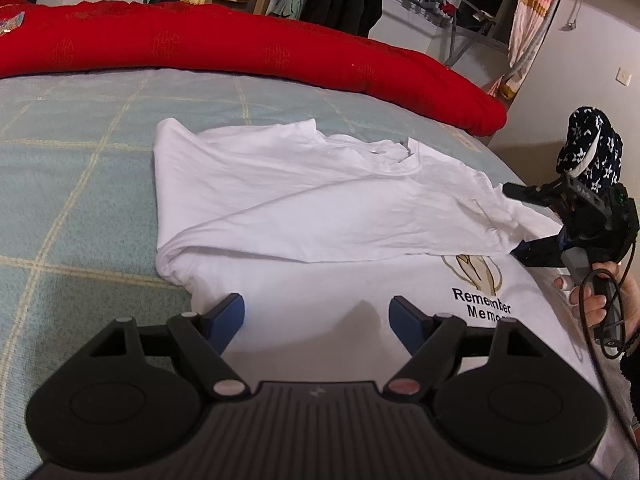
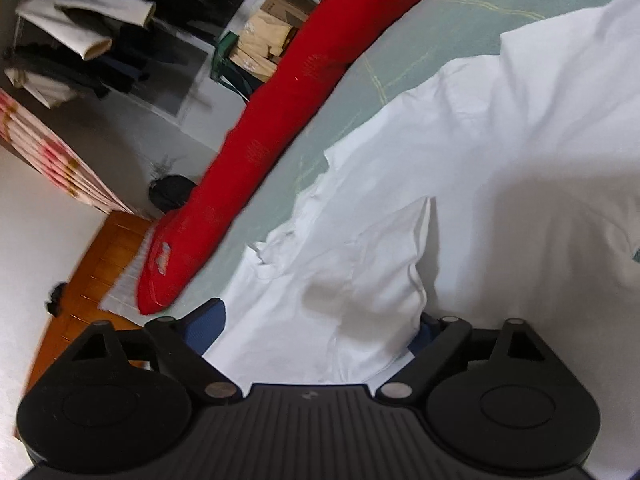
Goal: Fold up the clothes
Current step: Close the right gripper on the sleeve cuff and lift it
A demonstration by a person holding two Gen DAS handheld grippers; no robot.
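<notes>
A white T-shirt (image 1: 320, 208) lay half folded on the bed (image 1: 72, 168). The left gripper (image 1: 316, 312) hung over it, jaws wide and empty. The right gripper (image 2: 320, 324) had jaws wide around a sleeve, maybe not pinching it.

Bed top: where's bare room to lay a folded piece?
Free: the checked sheet left of the white T-shirt, and the strip between shirt and red quilt. Crowded: the right edge, where the right hand-held gripper straddles the sleeve.

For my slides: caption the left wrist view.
Open left gripper hovers over a half-folded white T-shirt on a checked bed.
</notes>
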